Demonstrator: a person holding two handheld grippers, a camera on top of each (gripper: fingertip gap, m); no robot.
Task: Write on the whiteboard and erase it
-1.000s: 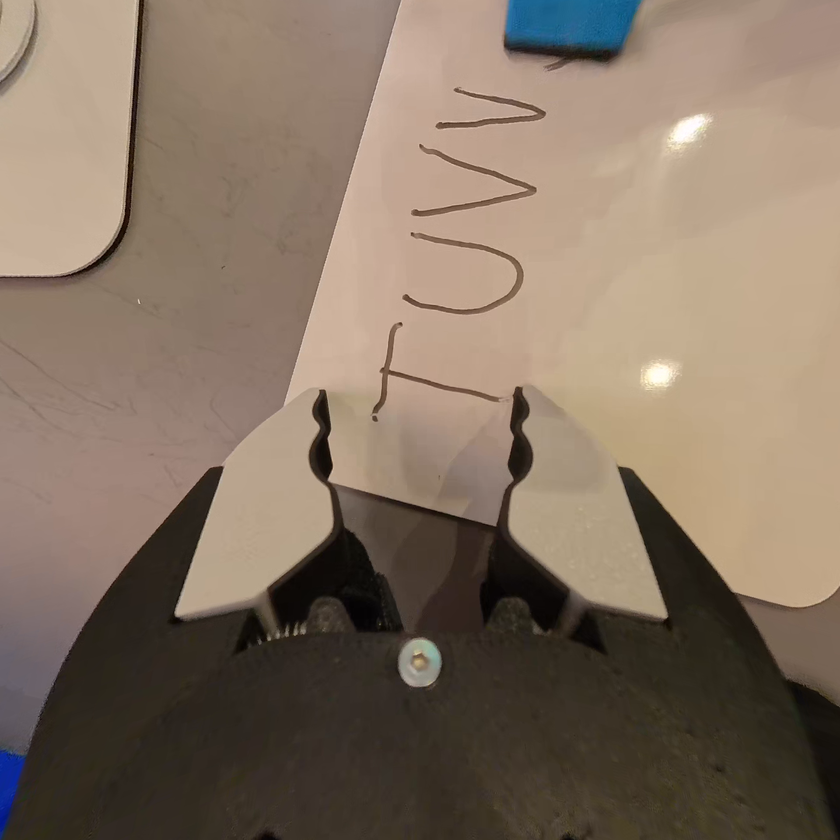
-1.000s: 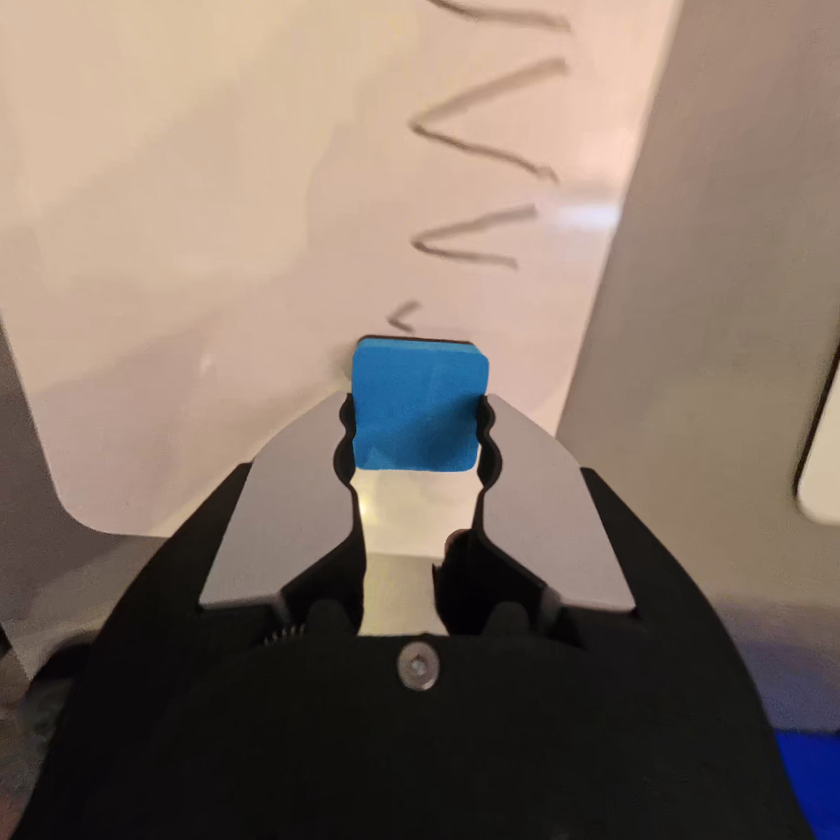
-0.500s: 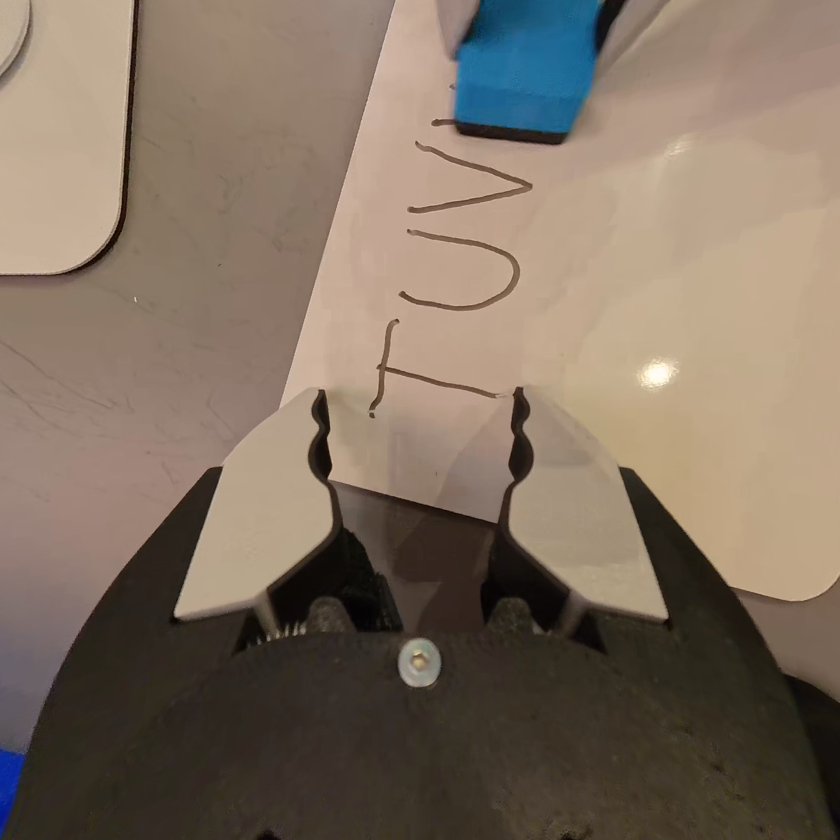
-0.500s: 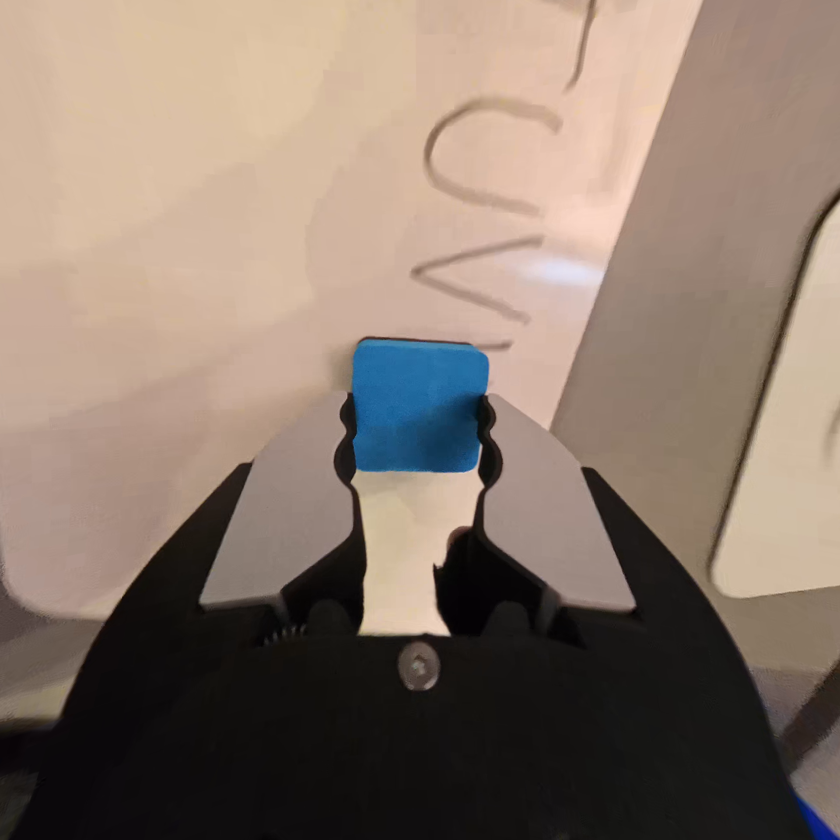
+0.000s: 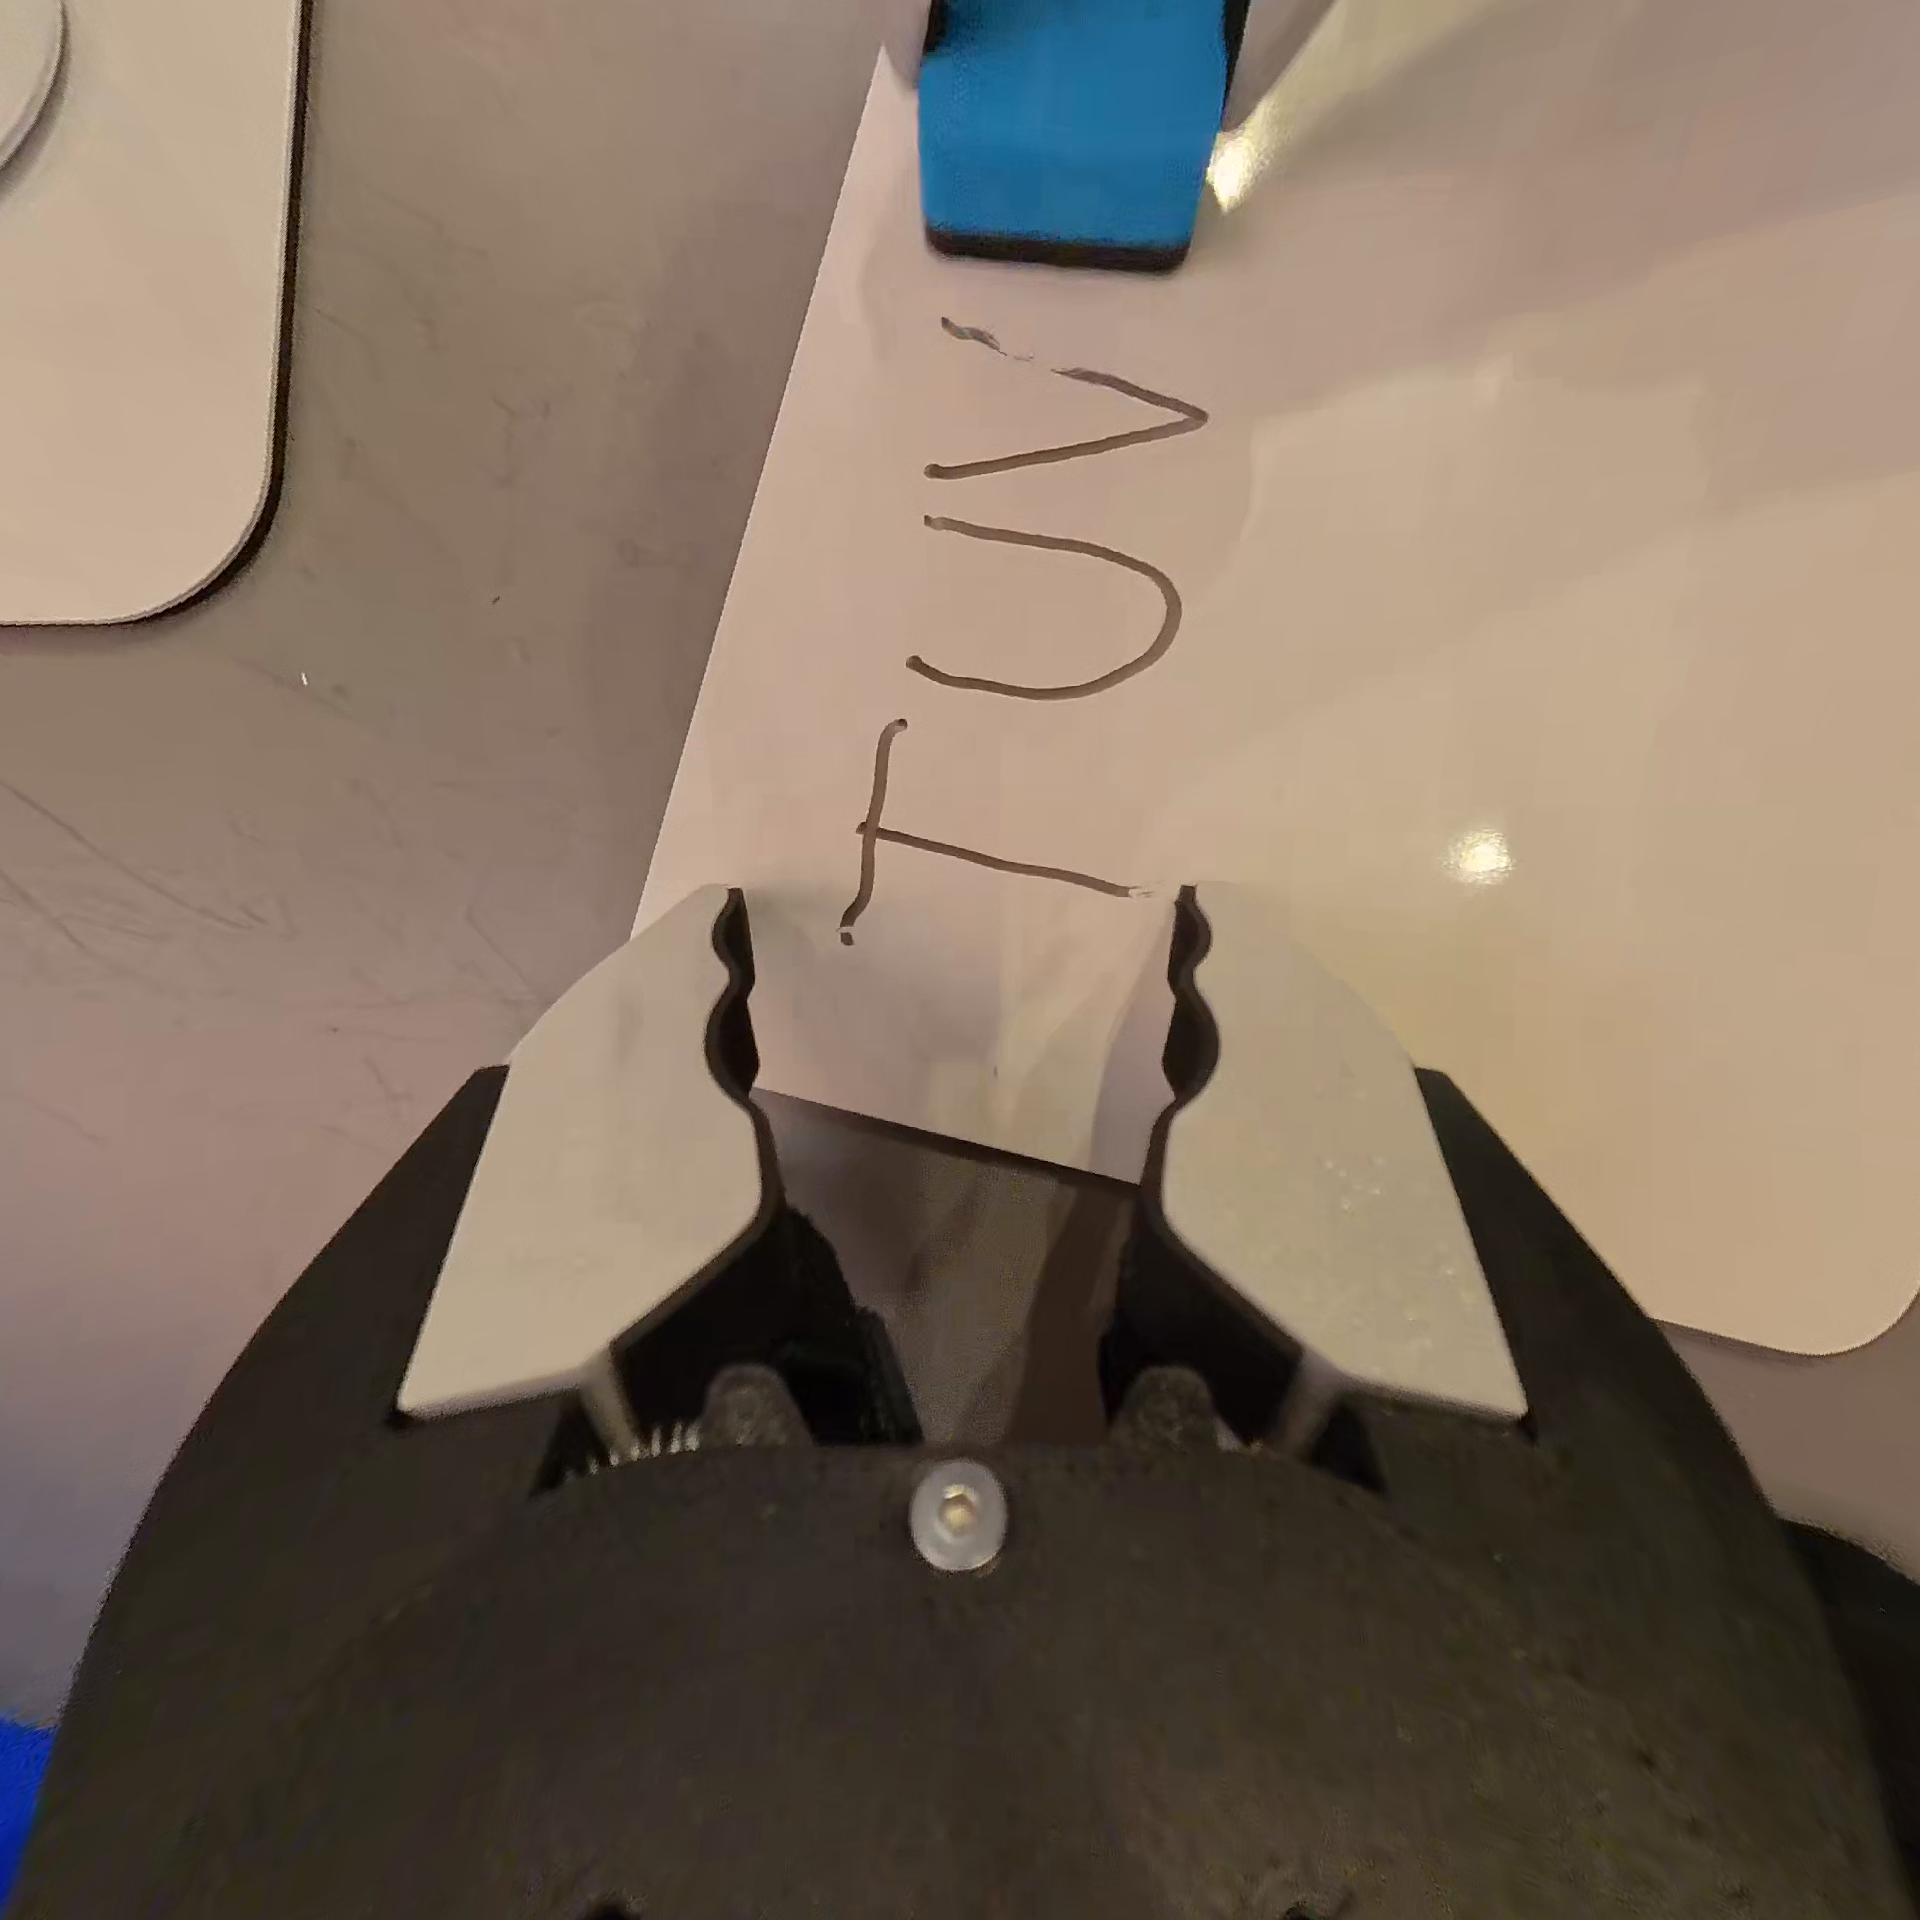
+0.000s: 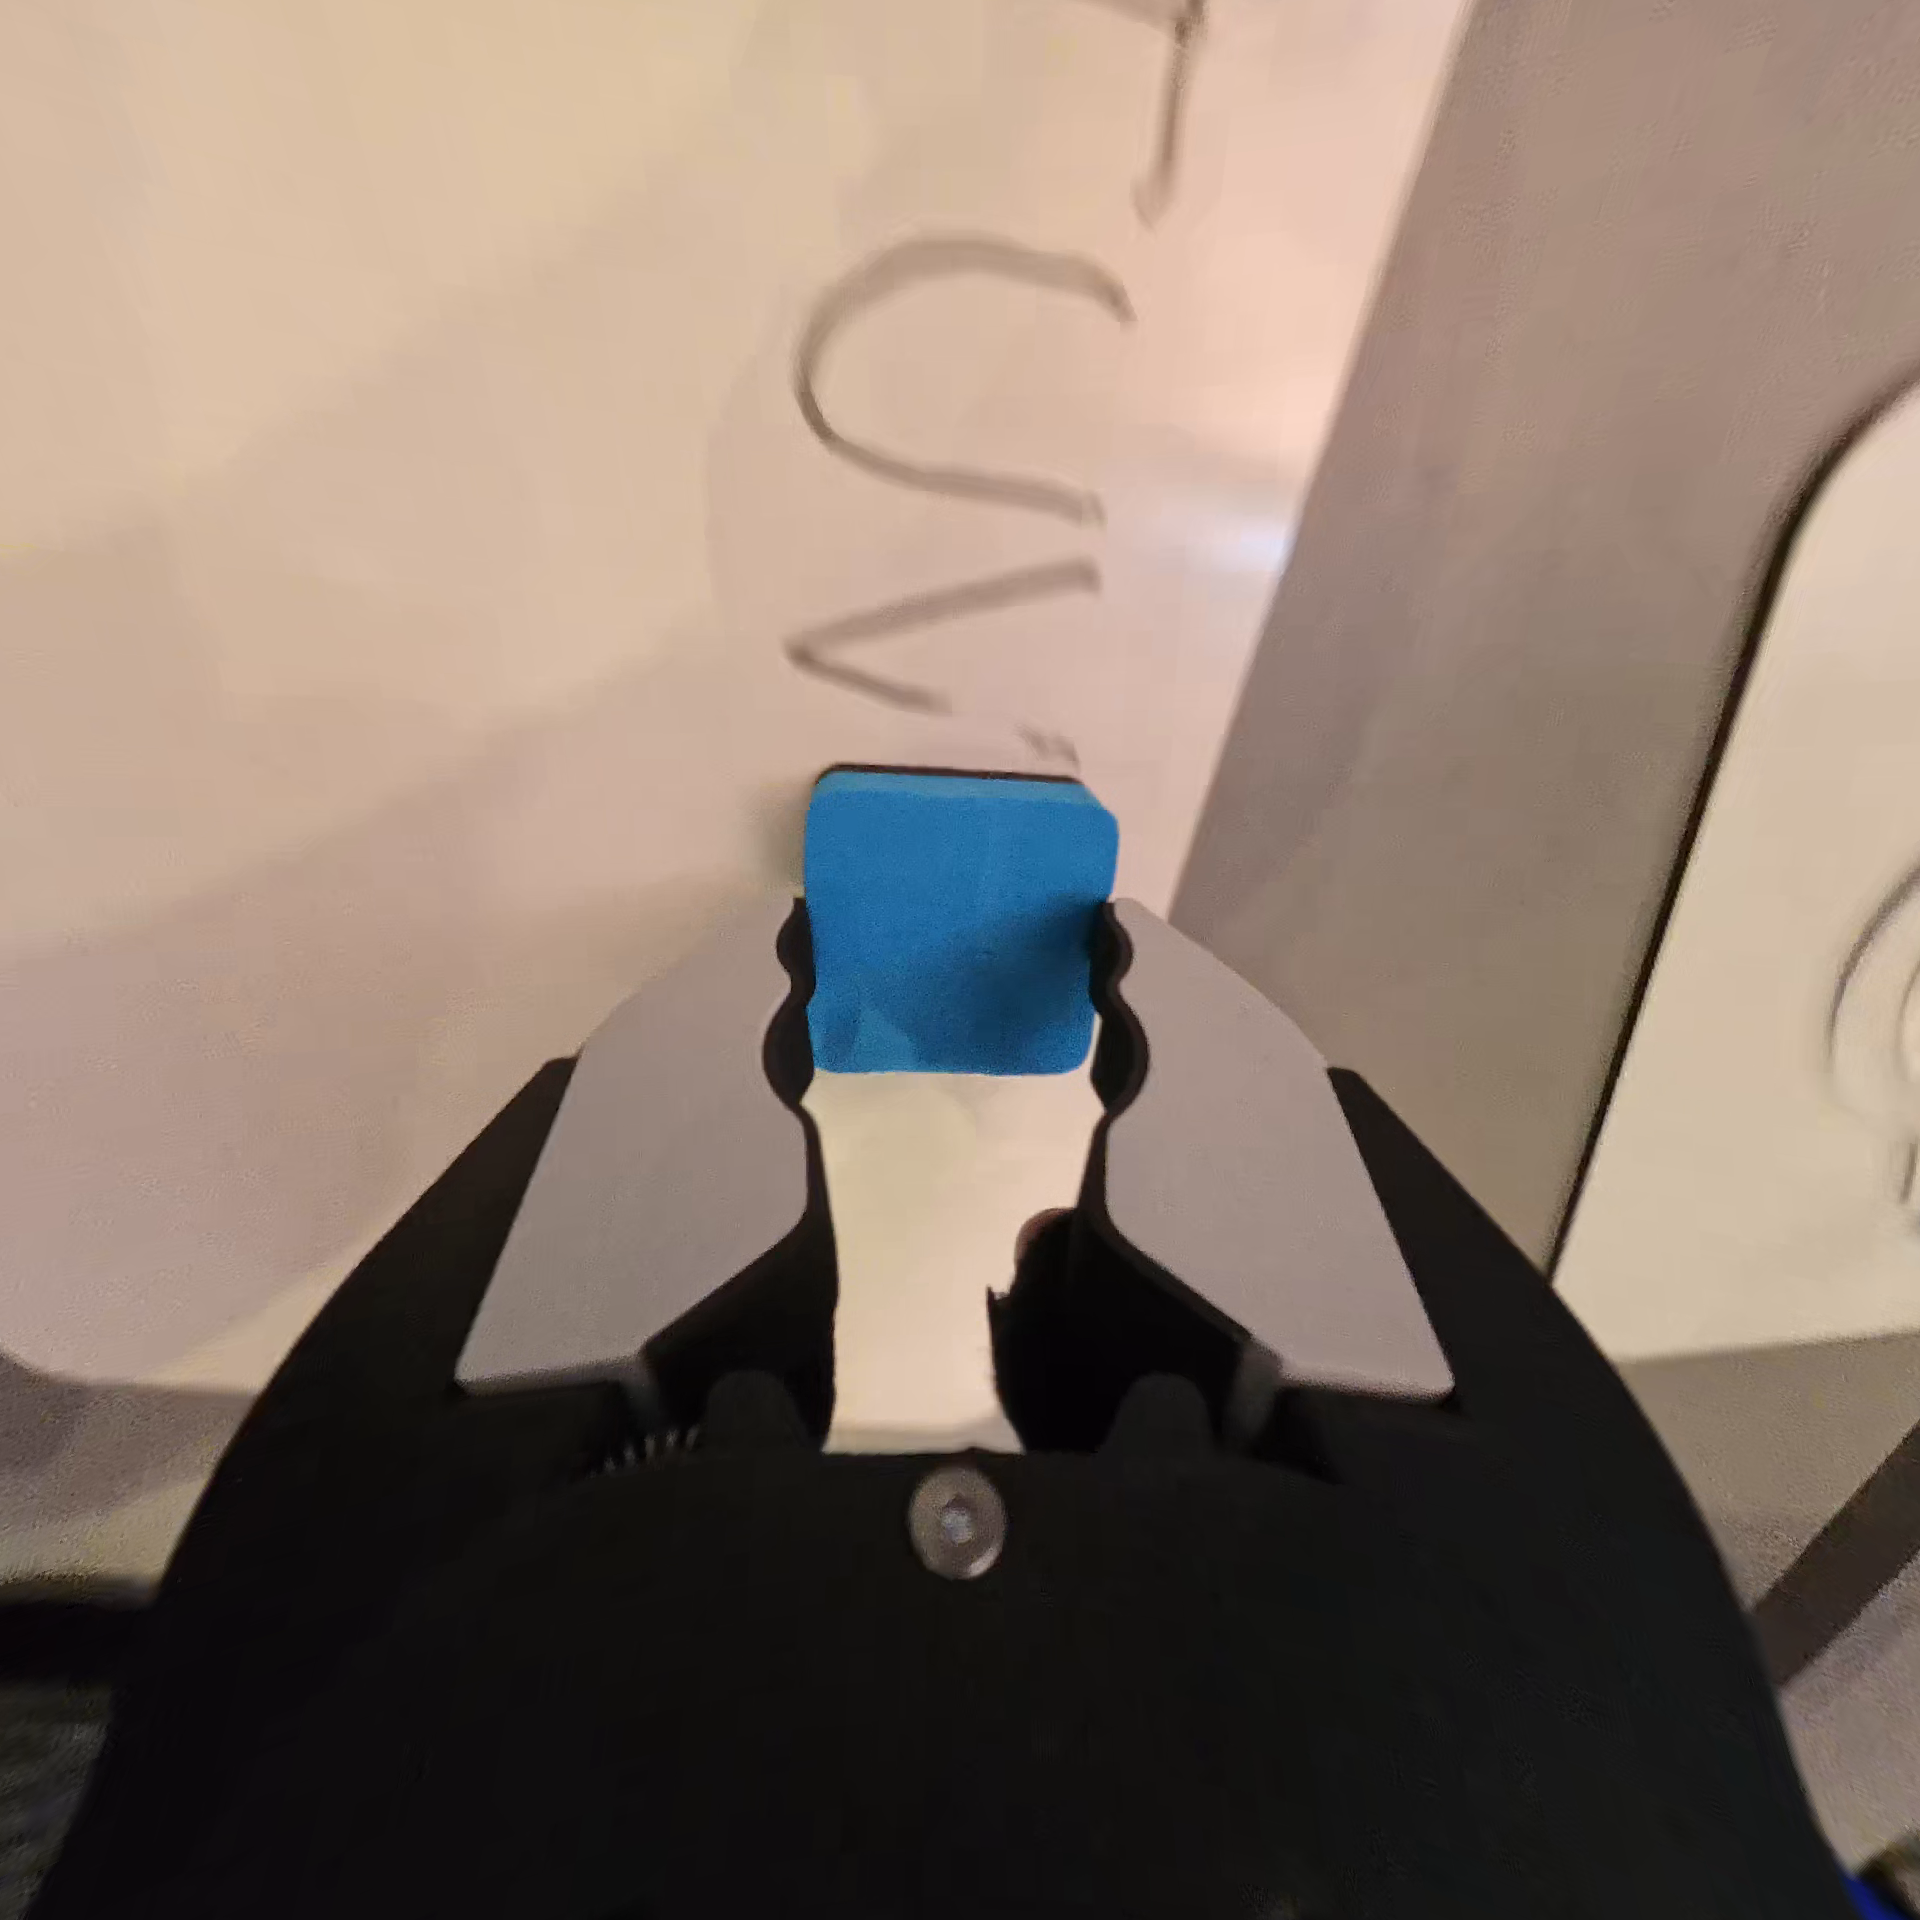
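Here, the glossy white whiteboard (image 5: 1455,623) lies flat on the grey worktop (image 5: 468,727), dark marker strokes (image 5: 1049,623) along its left edge. My right gripper (image 6: 951,977) pinches the blue eraser (image 6: 951,935) against it; my left gripper (image 5: 961,977) hangs spread over the near corner.

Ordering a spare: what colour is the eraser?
Blue eraser with a black base, clearest in left wrist view.
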